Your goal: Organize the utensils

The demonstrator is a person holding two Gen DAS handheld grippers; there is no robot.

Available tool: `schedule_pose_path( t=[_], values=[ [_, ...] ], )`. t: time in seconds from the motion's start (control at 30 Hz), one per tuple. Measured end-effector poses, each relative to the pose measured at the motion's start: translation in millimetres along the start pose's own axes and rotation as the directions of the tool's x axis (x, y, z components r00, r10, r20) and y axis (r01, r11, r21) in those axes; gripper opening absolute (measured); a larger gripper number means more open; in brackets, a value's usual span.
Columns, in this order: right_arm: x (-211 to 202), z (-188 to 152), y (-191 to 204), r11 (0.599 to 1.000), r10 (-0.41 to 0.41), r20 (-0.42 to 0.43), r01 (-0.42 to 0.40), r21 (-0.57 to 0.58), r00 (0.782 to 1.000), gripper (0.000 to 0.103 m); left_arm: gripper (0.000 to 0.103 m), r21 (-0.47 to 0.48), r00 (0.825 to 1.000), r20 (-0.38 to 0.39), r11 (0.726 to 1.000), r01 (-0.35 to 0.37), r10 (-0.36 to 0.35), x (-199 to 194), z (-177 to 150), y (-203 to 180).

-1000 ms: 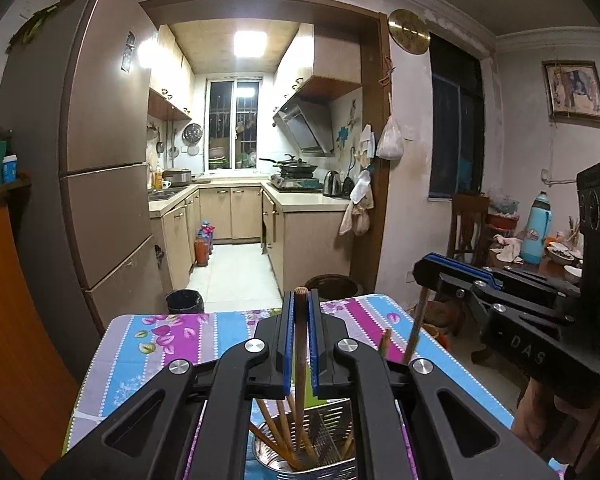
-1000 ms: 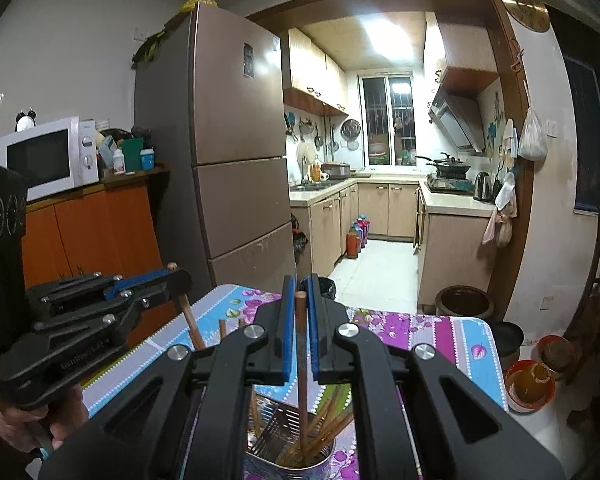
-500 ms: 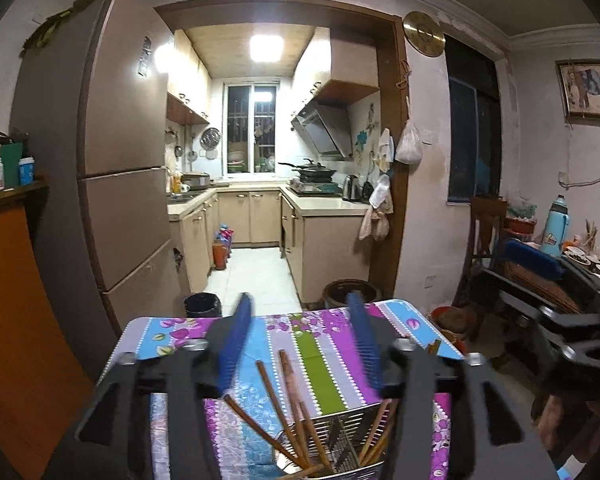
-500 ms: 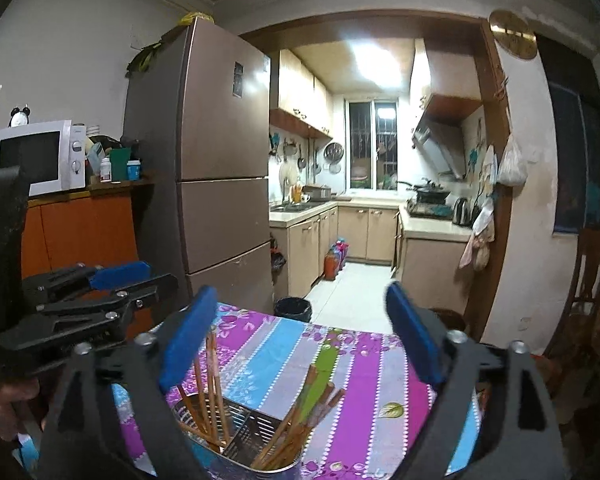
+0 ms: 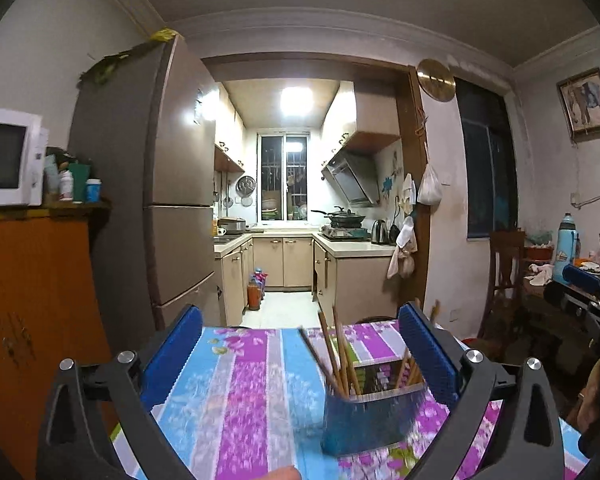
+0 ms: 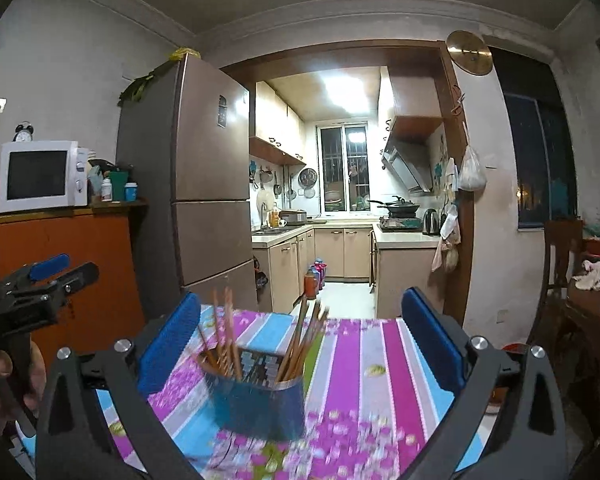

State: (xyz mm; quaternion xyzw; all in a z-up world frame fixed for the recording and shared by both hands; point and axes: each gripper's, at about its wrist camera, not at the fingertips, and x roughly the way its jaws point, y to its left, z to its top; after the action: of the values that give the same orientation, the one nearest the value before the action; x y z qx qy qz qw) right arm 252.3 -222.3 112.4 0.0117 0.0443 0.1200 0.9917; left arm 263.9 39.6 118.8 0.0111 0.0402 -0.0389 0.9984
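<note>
On the striped floral tablecloth (image 6: 364, 364) stood the utensil holder (image 6: 260, 404), a round metal container blurred by motion, and everything else is placed from it. Wooden chopsticks (image 6: 224, 340) leaned in two bunches inside the utensil holder, one bunch on each side of a divider, their tips rising above its rim. Just in front of the holder, the right gripper (image 6: 300, 348) hovered with its blue-padded fingers (image 6: 168, 348) spread wide and nothing between them; the holder sat between those fingers, toward the left one, not touching either. From the left wrist view, the left gripper (image 5: 300, 356) was likewise spread wide and empty, with the utensil holder (image 5: 372, 416) close to its right finger; whether they touched cannot be told. The chopsticks (image 5: 336, 352) showed there too, slanting upward. Beyond the holder, past the table's far edge, a doorway opened onto a lit kitchen (image 6: 340, 208). To the left of the holder and farther back stood a tall brown refrigerator (image 6: 204, 184), and farther left again a white microwave (image 6: 40, 176) rested on an orange cabinet (image 6: 76, 264).
</note>
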Motion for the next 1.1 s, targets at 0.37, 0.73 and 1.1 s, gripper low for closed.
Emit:
schedule_pose_path(
  t=[0.37,0.73,1.1],
  values=[
    [-95,-53,30,1.0,-0.015,-0.004,0.015,0.026,1.0,0.097,0.098,-0.011,1.0,-0.024,1.0,0.008,-0.008,-107,-70,-21],
    [-163,-92,56,1.0,-0.027,-0.02,0.028,0.01,0.999,0.097,0.098,-0.004,0.999,0.005,0.999,0.043,-0.043,-199,-99,-48],
    [-216,-97,69,0.999,-0.038,0.038,0.039,-0.032,0.999,0.097,0.098,-0.004,0.999,0.032,1.0,0.016,-0.016,-251,-108,-60]
  ],
)
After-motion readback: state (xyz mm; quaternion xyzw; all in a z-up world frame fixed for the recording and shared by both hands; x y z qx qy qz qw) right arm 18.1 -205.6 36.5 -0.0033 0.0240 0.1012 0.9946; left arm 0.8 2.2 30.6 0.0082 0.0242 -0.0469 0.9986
